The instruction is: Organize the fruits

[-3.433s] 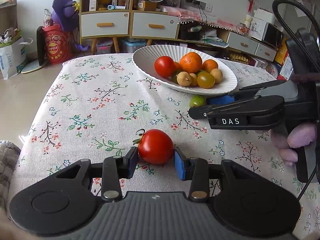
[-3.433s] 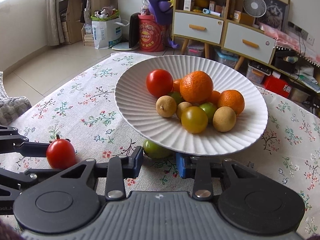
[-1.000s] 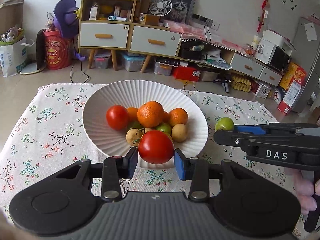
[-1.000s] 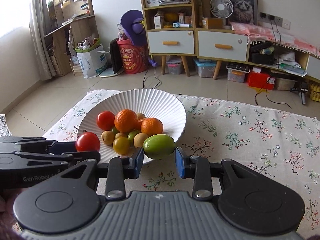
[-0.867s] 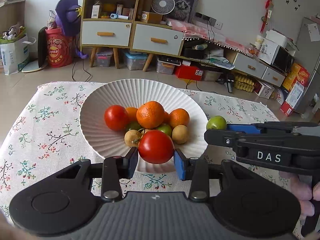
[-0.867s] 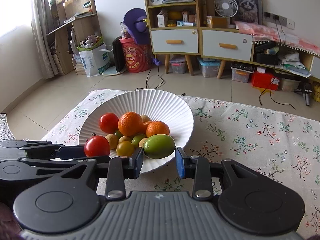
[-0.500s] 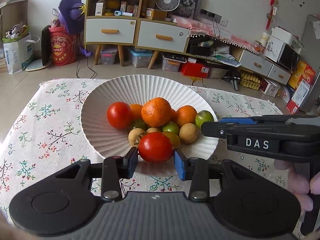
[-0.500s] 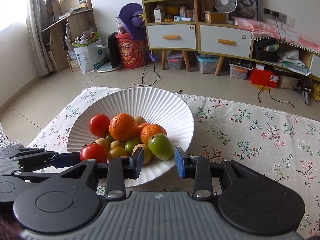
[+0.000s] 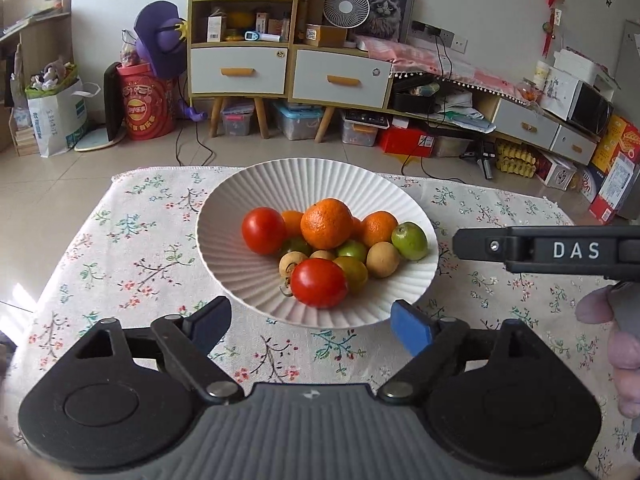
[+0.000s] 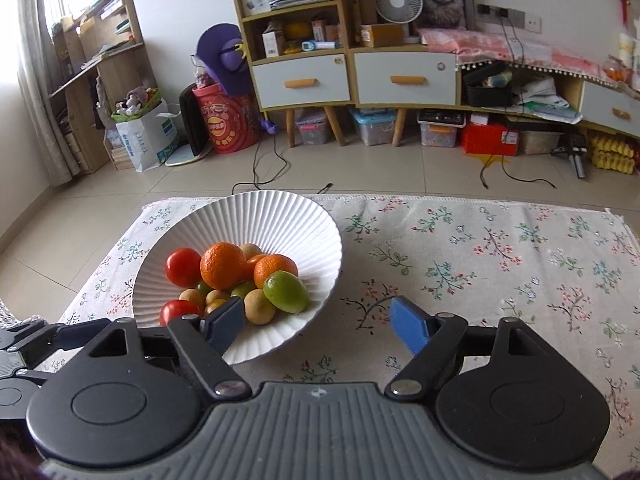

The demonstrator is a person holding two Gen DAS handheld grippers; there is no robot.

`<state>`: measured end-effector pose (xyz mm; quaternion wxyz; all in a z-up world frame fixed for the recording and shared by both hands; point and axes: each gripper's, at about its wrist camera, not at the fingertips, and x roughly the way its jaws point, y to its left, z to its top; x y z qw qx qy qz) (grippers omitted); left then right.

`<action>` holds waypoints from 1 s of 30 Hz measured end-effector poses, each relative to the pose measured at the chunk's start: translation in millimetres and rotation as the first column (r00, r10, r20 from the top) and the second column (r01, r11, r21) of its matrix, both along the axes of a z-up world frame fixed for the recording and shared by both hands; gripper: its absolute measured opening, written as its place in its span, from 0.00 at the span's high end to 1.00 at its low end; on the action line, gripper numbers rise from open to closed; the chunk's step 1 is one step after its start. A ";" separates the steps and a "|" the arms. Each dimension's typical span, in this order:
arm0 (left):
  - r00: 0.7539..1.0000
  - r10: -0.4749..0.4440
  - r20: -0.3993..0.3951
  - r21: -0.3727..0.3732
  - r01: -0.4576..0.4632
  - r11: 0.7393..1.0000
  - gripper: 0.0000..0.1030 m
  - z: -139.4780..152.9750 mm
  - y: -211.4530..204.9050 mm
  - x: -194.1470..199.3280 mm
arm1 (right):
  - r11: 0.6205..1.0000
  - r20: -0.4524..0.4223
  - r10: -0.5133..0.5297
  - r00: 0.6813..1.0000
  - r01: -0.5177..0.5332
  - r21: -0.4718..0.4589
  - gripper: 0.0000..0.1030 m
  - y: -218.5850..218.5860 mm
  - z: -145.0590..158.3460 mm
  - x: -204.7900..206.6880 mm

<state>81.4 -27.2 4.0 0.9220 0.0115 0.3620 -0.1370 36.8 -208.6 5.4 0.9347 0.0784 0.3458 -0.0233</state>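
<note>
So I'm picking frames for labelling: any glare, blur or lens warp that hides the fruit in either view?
Left wrist view: fruit in the white ribbed bowl is sharp and evenly lit; fisheye bends the shelves and tablecloth edge. Right wrist view: the window at upper left is blown out, yet the green fruit stays clear; the gripper's dark finger covers part of the pile.

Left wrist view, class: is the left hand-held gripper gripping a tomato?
No. The left hand-held gripper is open and empty; the near tomato lies in the white bowl.
</note>
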 end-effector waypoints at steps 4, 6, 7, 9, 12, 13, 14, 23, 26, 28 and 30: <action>0.999 0.050 0.022 0.044 -0.051 0.998 0.07 15.7 4.4 -17.8 | 0.999 -0.041 -0.052 0.998 0.052 -0.017 0.09 1.7 7.0 -13.9; 0.997 0.073 0.017 0.044 -0.074 0.996 0.06 21.0 7.7 -26.8 | 0.998 -0.062 -0.061 0.996 0.059 -0.021 0.05 6.3 9.5 -21.6; 0.996 0.085 0.003 0.046 -0.085 0.995 0.06 22.6 9.0 -30.8 | 0.998 -0.073 -0.059 0.996 0.057 -0.026 0.04 10.1 9.9 -26.0; 0.995 0.097 -0.035 0.056 -0.095 0.994 0.06 22.8 9.2 -38.4 | 0.998 -0.097 -0.058 0.994 0.055 -0.042 0.03 18.9 8.8 -35.2; 0.989 0.119 -0.091 0.061 -0.114 0.992 0.06 20.8 12.5 -48.4 | 0.997 -0.122 -0.060 0.991 0.053 -0.056 0.03 28.1 8.0 -47.4; 0.986 0.130 -0.107 0.060 -0.124 0.991 0.06 19.7 14.2 -50.2 | 0.997 -0.124 -0.059 0.991 0.052 -0.054 0.02 30.8 8.0 -51.5; 0.981 0.143 -0.130 0.059 -0.136 0.989 0.06 18.2 16.4 -54.0 | 0.997 -0.125 -0.057 0.991 0.051 -0.051 0.02 33.2 8.6 -55.3; 0.968 0.184 -0.172 0.082 -0.172 0.982 0.06 11.7 31.5 -67.2 | 0.994 -0.102 -0.038 0.994 0.028 -0.104 0.01 43.4 8.3 -65.7; 0.968 0.190 -0.164 0.085 -0.178 0.980 0.06 14.1 35.0 -68.9 | 0.994 -0.115 -0.037 0.993 0.024 -0.110 0.01 47.2 3.6 -67.9; 0.969 0.194 -0.151 0.090 -0.182 0.979 0.06 16.0 36.6 -70.6 | 0.993 -0.120 -0.033 0.992 0.020 -0.113 0.01 48.8 1.6 -68.2; 0.970 0.196 -0.142 0.094 -0.184 0.978 0.06 16.9 37.9 -71.5 | 0.993 -0.121 -0.029 0.992 0.014 -0.121 0.01 51.9 0.3 -70.6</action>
